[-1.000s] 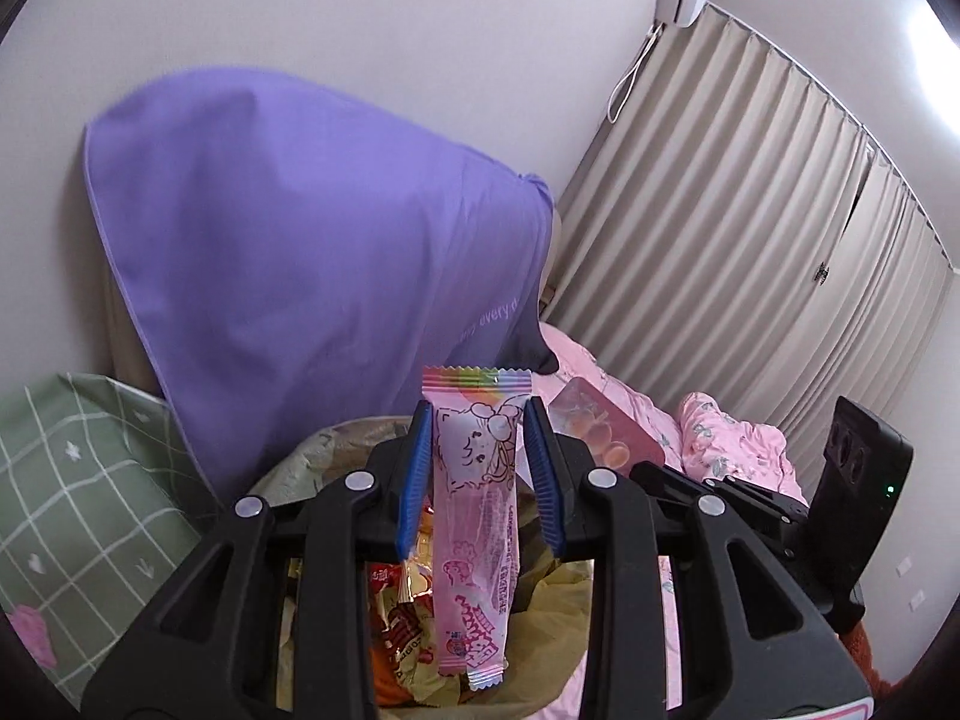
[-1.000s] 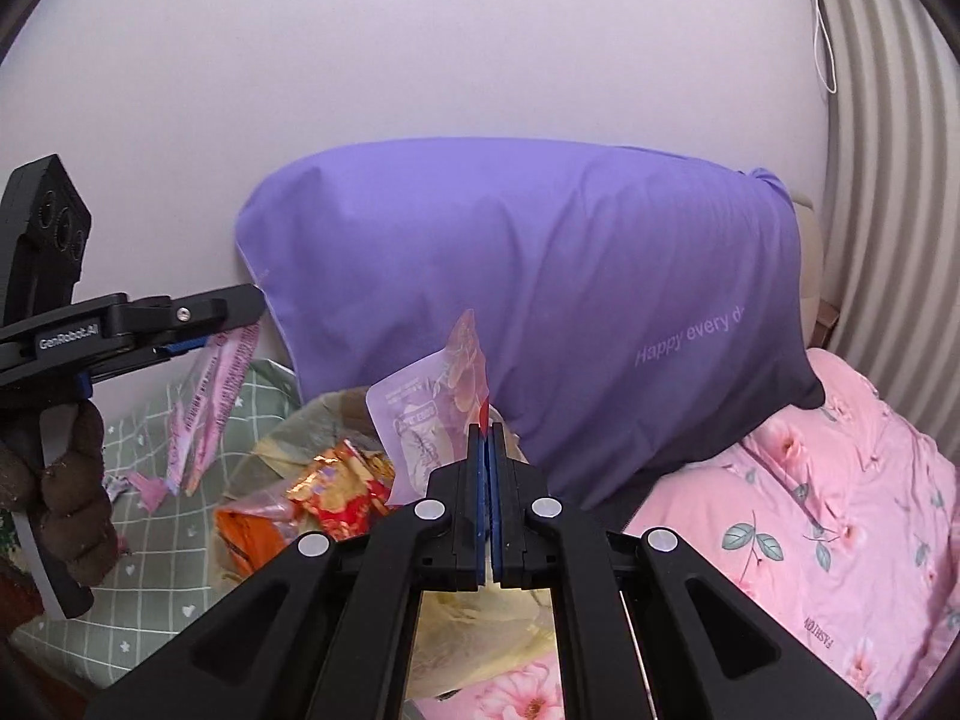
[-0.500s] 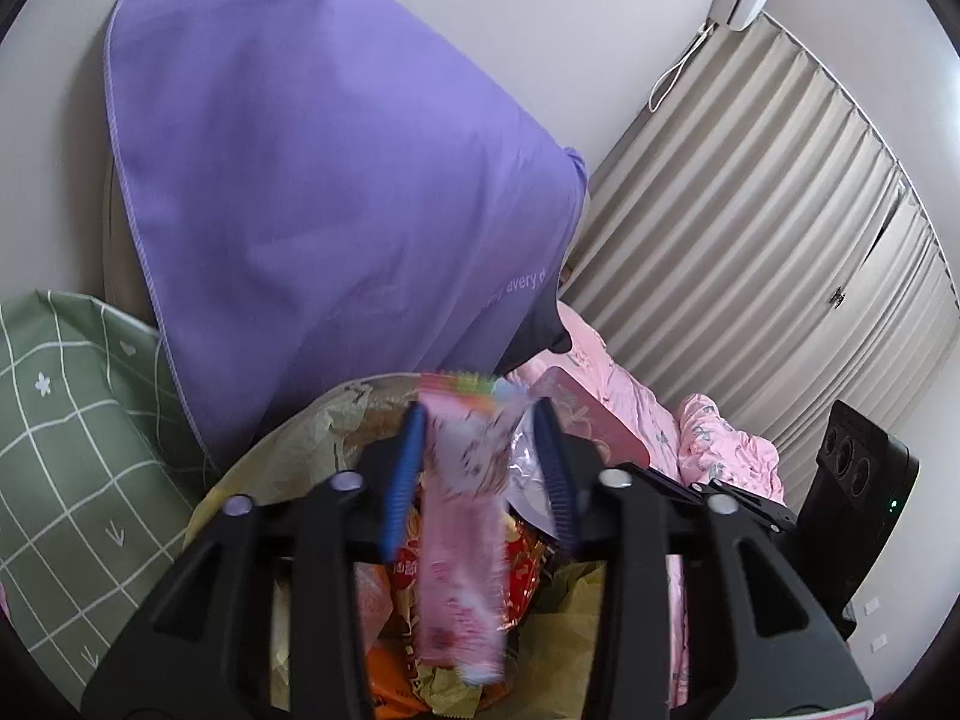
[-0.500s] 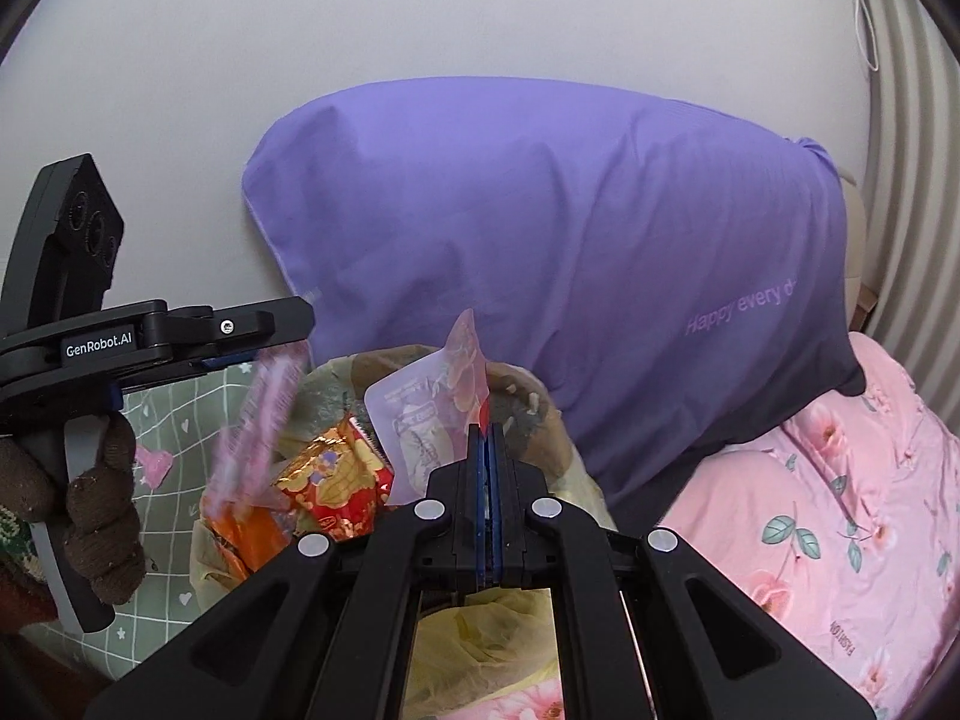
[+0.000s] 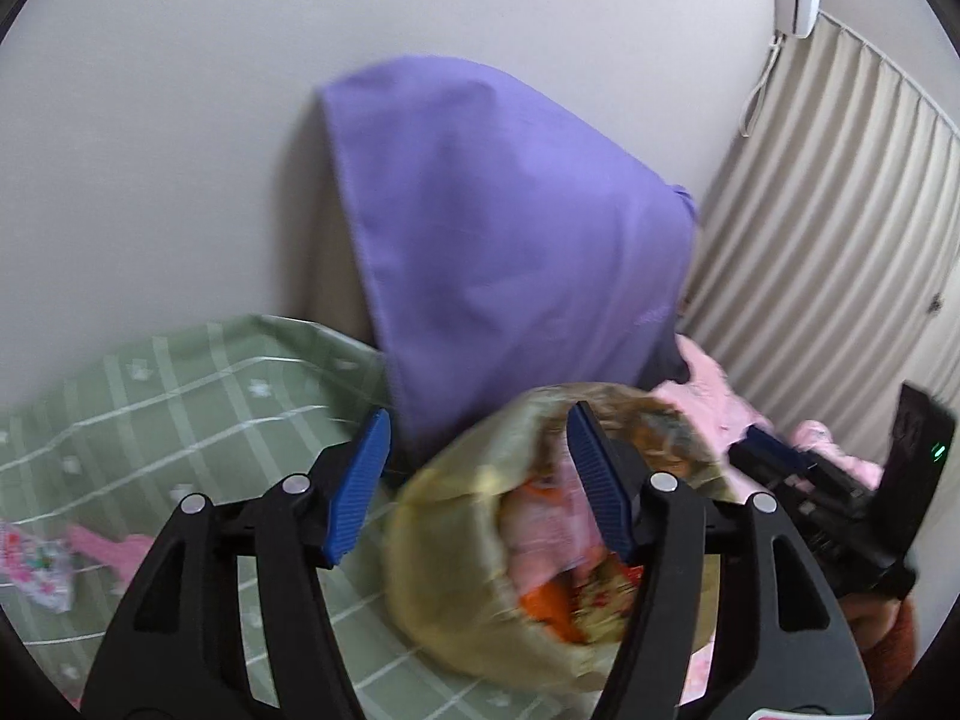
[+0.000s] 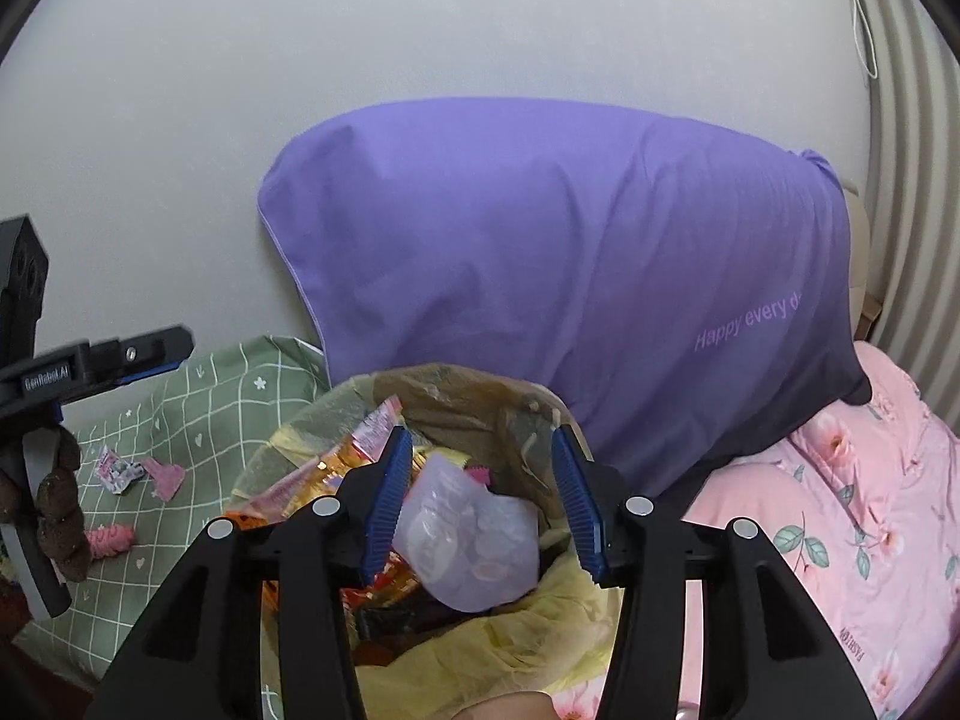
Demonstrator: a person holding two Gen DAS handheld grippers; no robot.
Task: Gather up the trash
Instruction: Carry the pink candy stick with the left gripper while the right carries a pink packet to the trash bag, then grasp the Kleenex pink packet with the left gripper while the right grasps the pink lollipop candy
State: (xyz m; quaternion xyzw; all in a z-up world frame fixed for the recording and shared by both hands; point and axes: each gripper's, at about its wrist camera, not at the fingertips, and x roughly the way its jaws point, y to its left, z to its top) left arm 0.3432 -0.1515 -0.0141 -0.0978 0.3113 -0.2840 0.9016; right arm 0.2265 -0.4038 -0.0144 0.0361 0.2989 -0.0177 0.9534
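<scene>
Now both drops are done, by the look of it. The right gripper [image 6: 483,495] has just let its jaws spring wide, and the pale lilac pouch [image 6: 471,543] lies loose between them, touching neither blue pad, settling on top of the pile in the yellow trash bag [image 6: 480,654]. That gripper sits directly over the bag's mouth, pointing down into it, which is why the pouch lands inside rather than on the bedding.

Over to the left gripper [image 5: 477,483]: its jaws have also been opening, and nothing is between them now. The pink wrapper [image 5: 546,525] it was carrying lies among the orange and red packets inside the bag, seen past its right finger. This view is blurred, so finer detail is hard to call.

Outward from there, the bag stands on the bed with its rim folded open, propped against the purple pillow [image 6: 576,276] at the wall, handy for both hands. To the left, on the green checked sheet [image 6: 198,420], more scraps wait: a small printed wrapper [image 6: 117,471], a pink torn piece [image 6: 165,477] just beside it, and a rolled pink wrapper [image 6: 111,540] nearer. The pink floral quilt [image 6: 852,516] on the right looks free of litter. I'd judge the left hand goes for those scraps next.
</scene>
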